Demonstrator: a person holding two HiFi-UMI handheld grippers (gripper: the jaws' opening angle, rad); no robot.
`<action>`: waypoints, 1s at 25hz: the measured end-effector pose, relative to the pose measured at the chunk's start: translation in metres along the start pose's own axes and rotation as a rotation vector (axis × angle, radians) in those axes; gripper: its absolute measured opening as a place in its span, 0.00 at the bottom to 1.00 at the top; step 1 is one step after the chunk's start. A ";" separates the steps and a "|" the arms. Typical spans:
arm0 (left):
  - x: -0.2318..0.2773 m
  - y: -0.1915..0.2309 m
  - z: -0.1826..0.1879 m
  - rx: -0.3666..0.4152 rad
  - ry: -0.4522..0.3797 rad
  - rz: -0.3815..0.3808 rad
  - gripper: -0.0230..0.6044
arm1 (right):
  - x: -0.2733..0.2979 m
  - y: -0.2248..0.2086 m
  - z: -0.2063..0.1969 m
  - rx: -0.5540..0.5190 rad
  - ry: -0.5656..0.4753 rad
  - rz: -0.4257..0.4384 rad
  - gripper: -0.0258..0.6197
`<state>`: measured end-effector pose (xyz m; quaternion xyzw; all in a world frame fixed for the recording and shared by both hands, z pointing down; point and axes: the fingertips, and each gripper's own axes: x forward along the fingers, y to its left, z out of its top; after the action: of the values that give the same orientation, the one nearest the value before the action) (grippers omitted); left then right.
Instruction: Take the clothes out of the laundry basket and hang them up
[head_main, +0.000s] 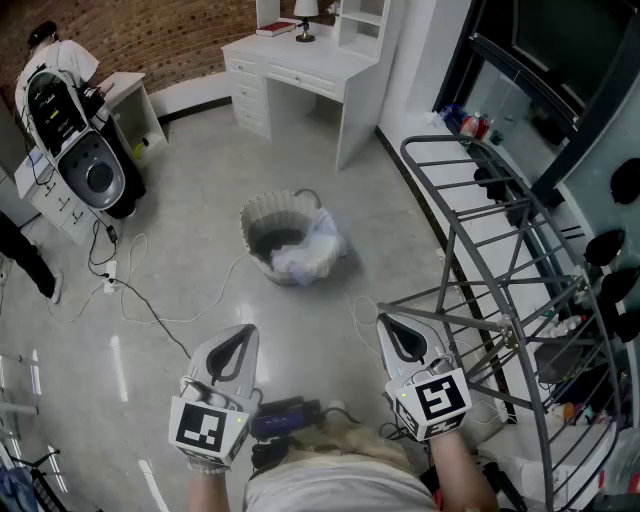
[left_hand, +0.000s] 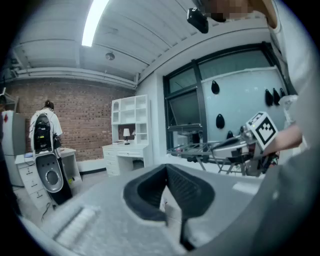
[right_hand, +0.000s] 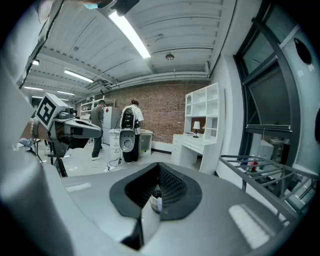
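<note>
Floor (head_main: 190, 250): pale grey, glossy, showing streaks of reflected light. Laundry basket (head_main: 262, 212) stands upright near its middle, with pale clothes (head_main: 312, 250) heaped inside against the basket's right wall. Thin cable (head_main: 150, 315) loops over the floor from near the basket toward the left edge. White desk (head_main: 290, 75) at the far edge by the brick wall. Black-and-white machine (head_main: 85, 165) at far left. Metal drying rack (head_main: 500, 300) along the right edge.

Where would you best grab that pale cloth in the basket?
Probably pinch the pale cloth where it bunches up over the near-right rim of the basket, coming from above: its folds stand proud there, while the walls block a sideways approach.
</note>
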<state>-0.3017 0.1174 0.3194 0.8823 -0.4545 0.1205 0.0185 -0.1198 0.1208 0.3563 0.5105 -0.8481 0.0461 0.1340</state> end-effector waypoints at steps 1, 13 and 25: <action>0.000 0.000 0.000 -0.001 -0.001 -0.004 0.03 | 0.000 0.000 0.001 0.002 0.000 -0.001 0.04; 0.000 0.002 0.001 -0.003 -0.006 -0.009 0.03 | 0.000 0.001 0.000 0.019 0.009 -0.014 0.04; -0.001 0.000 -0.006 -0.022 0.013 -0.052 0.25 | 0.001 0.006 0.000 0.057 -0.004 -0.017 0.19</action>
<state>-0.3034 0.1188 0.3251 0.8927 -0.4327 0.1206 0.0345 -0.1255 0.1230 0.3564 0.5215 -0.8423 0.0680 0.1180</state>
